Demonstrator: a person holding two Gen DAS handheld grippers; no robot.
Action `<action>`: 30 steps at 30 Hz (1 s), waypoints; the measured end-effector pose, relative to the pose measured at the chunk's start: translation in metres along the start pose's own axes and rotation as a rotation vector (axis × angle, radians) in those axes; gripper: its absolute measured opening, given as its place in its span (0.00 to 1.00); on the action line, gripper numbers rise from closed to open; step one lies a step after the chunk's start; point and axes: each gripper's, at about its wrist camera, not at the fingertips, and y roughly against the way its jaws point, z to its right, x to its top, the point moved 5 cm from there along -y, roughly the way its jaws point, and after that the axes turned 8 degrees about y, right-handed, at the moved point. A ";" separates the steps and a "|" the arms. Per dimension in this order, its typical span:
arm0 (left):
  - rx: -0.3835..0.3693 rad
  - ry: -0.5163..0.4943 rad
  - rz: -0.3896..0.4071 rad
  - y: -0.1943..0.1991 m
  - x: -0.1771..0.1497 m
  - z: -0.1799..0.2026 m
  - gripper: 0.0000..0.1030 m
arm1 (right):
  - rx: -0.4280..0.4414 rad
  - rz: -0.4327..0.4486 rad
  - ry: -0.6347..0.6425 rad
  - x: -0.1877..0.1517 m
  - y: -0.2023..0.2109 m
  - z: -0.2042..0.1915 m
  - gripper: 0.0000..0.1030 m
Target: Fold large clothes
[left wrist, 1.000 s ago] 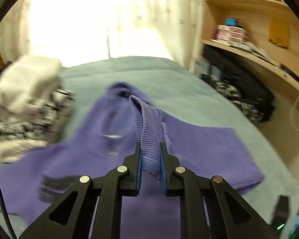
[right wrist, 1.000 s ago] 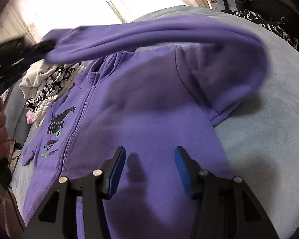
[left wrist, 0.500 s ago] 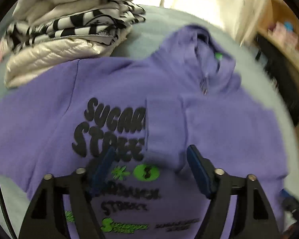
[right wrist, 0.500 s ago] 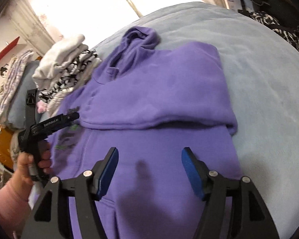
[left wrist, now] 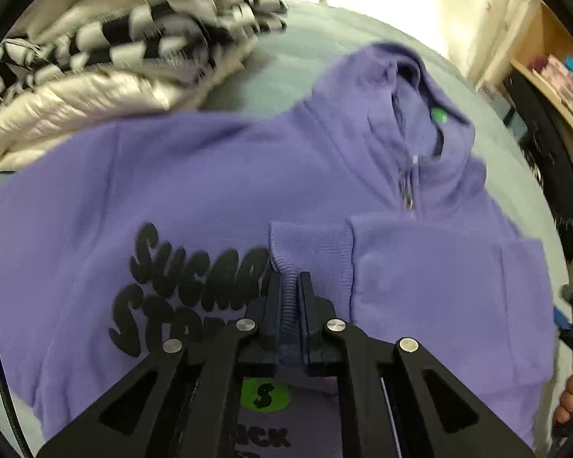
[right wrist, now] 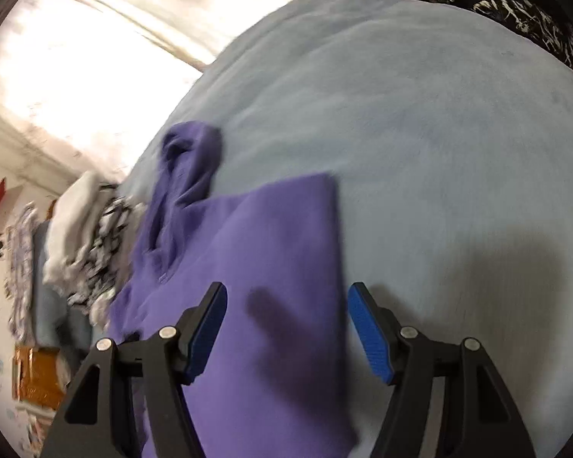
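A purple zip hoodie (left wrist: 210,191) with black lettering lies front up on the bed, hood (left wrist: 412,87) towards the far end. Its right sleeve is folded across the chest, and the ribbed cuff (left wrist: 309,244) ends at the middle. My left gripper (left wrist: 289,297) is shut on that cuff, with ribbed fabric pinched between the pads. In the right wrist view the hoodie (right wrist: 279,229) shows its folded right side. My right gripper (right wrist: 286,294) hovers open over that side's edge, one finger above the fabric and the other above the blanket, nothing between them.
A pale blue blanket (right wrist: 420,114) covers the bed. A stack of folded clothes (left wrist: 114,57), white and black-striped, sits beside the hoodie's left shoulder. Wooden shelves (left wrist: 554,76) and dark patterned cloth (right wrist: 515,4) stand past the bed. A hand (left wrist: 569,393) shows at the right edge.
My left gripper carried the sleeve down across the chest, opened above the cuff, then closed on it again. My right gripper opened wider and swung right to the hoodie's edge.
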 end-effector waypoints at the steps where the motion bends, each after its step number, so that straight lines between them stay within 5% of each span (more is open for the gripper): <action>1: -0.013 0.009 0.030 0.008 0.005 0.001 0.04 | -0.016 -0.008 0.001 0.006 -0.008 0.003 0.64; 8: -0.010 0.007 0.185 0.047 0.029 0.001 0.04 | -0.011 -0.030 0.011 0.019 -0.041 -0.001 0.59; 9: -0.006 -0.007 0.177 0.046 0.028 0.001 0.04 | -0.006 -0.025 0.027 0.020 -0.042 -0.004 0.21; 10: 0.006 -0.023 0.170 0.044 0.025 0.001 0.04 | -0.010 -0.038 0.060 0.021 -0.043 -0.010 0.13; 13: 0.053 -0.083 0.161 0.029 0.016 0.004 0.04 | -0.108 0.038 0.185 0.027 -0.031 -0.024 0.13; 15: 0.109 -0.116 0.138 0.013 0.008 0.001 0.04 | -0.196 -0.029 0.190 0.019 -0.049 -0.016 0.15; 18: 0.150 -0.119 0.060 -0.015 -0.001 -0.005 0.09 | -0.191 -0.054 0.148 0.016 -0.043 -0.014 0.25; 20: 0.107 -0.108 0.066 -0.006 -0.001 -0.007 0.24 | -0.110 -0.099 0.106 0.009 -0.030 -0.017 0.36; 22: 0.064 -0.096 0.048 0.003 -0.004 -0.012 0.62 | -0.085 -0.111 0.127 -0.004 -0.014 -0.022 0.45; 24: 0.056 -0.093 0.055 0.010 -0.007 -0.017 0.65 | -0.095 -0.127 0.183 -0.025 0.002 -0.027 0.52; 27: 0.055 -0.103 0.024 0.006 -0.016 -0.022 0.63 | -0.133 -0.172 0.243 -0.062 0.008 -0.029 0.52; 28: 0.064 -0.105 0.028 0.006 -0.018 -0.024 0.54 | -0.151 -0.176 0.260 -0.070 0.008 -0.029 0.51; 29: 0.087 -0.113 0.040 0.005 -0.019 -0.022 0.43 | -0.181 -0.165 0.283 -0.078 0.009 -0.029 0.44; 30: 0.081 -0.126 0.037 0.005 -0.020 -0.017 0.10 | -0.186 -0.158 0.287 -0.079 0.009 -0.031 0.24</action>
